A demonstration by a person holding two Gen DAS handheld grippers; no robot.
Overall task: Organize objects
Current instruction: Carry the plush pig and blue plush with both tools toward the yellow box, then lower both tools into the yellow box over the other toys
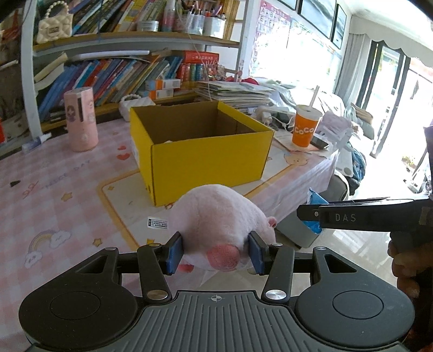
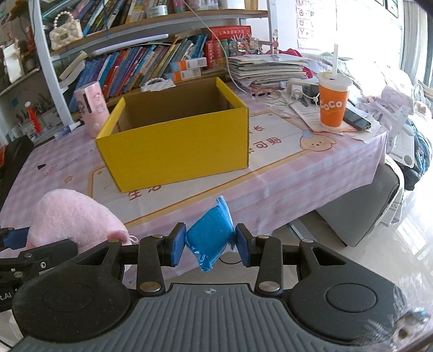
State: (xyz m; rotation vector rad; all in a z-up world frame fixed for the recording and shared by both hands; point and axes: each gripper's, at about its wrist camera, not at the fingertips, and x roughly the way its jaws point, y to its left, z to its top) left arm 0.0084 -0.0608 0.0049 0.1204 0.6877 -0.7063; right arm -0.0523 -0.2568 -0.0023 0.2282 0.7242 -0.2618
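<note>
While level before the yellow box (image 2: 176, 151), left gripper (image 1: 215, 250) jaws around pink plush (image 1: 219, 216), right gripper (image 2: 209, 245) jaws around blue pouch (image 2: 211, 235).

Orange cup (image 2: 333, 104): read "CoCo" in white letters, legible in both wrist views.
Right gripper (image 1: 308, 214): its black finger bar, seen from the left wrist, bore "DAS".
Pink tablecloth (image 1: 54, 173): faint "NICE DAY" showed left of the yellow box (image 1: 200, 151).
Wall poster (image 1: 273, 16): alphabet squares "A", "B", "E" were partly legible.
White sticker (image 1: 158, 223): print too small to read.
</note>
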